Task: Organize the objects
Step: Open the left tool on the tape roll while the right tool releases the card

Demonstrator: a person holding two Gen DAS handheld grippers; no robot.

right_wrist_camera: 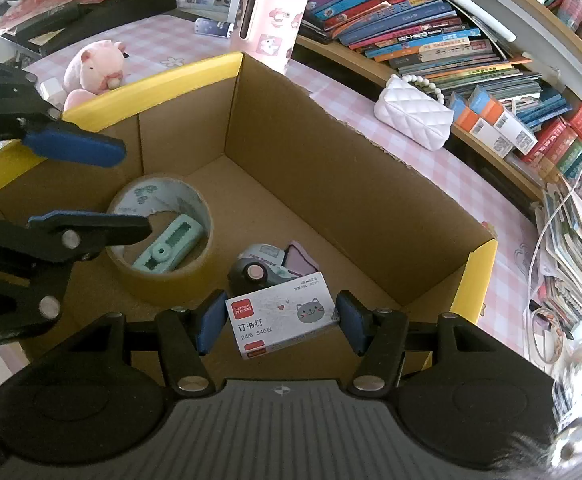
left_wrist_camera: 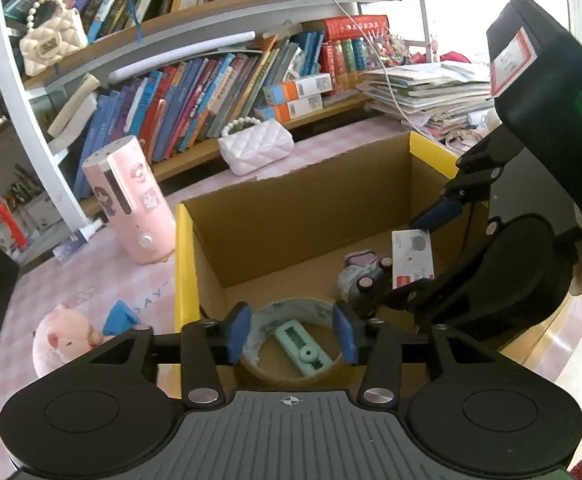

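While my left gripper (left_wrist_camera: 291, 334) hangs over the near corner of the cardboard box (left_wrist_camera: 291, 216), its 2 blue pads stand apart on either side of the roll of tape (left_wrist_camera: 259, 344) without pressing it. That roll lies flat on the box floor, and a mint-green plastic piece (left_wrist_camera: 301, 350) with a toothed edge lies inside its ring.

My right gripper (right_wrist_camera: 281, 320) pinches a small white box of staples (right_wrist_camera: 281, 316) by its 2 short ends, a grey cat face printed on top, and holds it tilted just above the box floor. Just beyond the staples, a grey tape dispenser (right_wrist_camera: 257, 266) rests on the cardboard with a purple piece (right_wrist_camera: 301, 258) beside it. From the right wrist view my left gripper's fingers (right_wrist_camera: 75, 148) reach in from the left, 1 above the roll and 1 across its near rim.

Around them, the box has yellow tape along its end rims and sits on a pink checked tablecloth (left_wrist_camera: 71, 276). On the cloth outside it are a pink plush pig (left_wrist_camera: 67, 338), a pink cylinder with cartoon stickers (left_wrist_camera: 131, 196) standing upright, and a white quilted handbag (left_wrist_camera: 257, 148) with a bead handle. Bookshelves (left_wrist_camera: 219, 92) packed with books run behind the table.
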